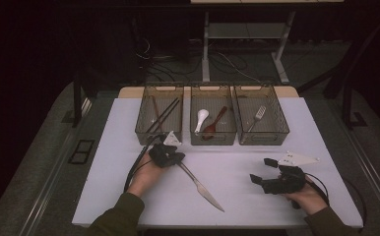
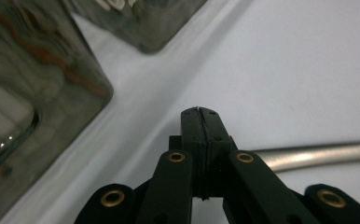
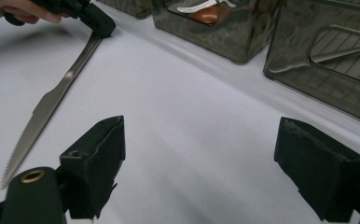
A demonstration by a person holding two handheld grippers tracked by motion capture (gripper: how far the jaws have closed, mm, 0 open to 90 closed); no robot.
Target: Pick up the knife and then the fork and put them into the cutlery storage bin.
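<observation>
— On the white table (image 1: 286, 128), just in front of three smoked-plastic bins, a table knife (image 1: 202, 186) lies flat, its handle end under the left gripper (image 1: 171, 158). Do the jaws have it?

— From the left gripper view the jaws are pressed fully together, pad against pad, and the steel handle (image 2: 318, 156) runs off to one side behind them; from the right gripper view the tip sits right at the handle's end. Whether a sliver is pinched cannot be told.

— And the other hand?

— The right gripper (image 1: 262, 171) stands well apart with its jaws spread wide, nothing between them.

— How will the knife handle?

— Judging by its look: stiff, thin, fairly light, and slippery polished metal (the serrated edge is best avoided). The thicker handle seems the safest place to grip.

— Its heading?

— Its long axis runs diagonally: handle toward the left bin (image 1: 159, 114), point toward the person's side, aimed between the two forearms.
</observation>
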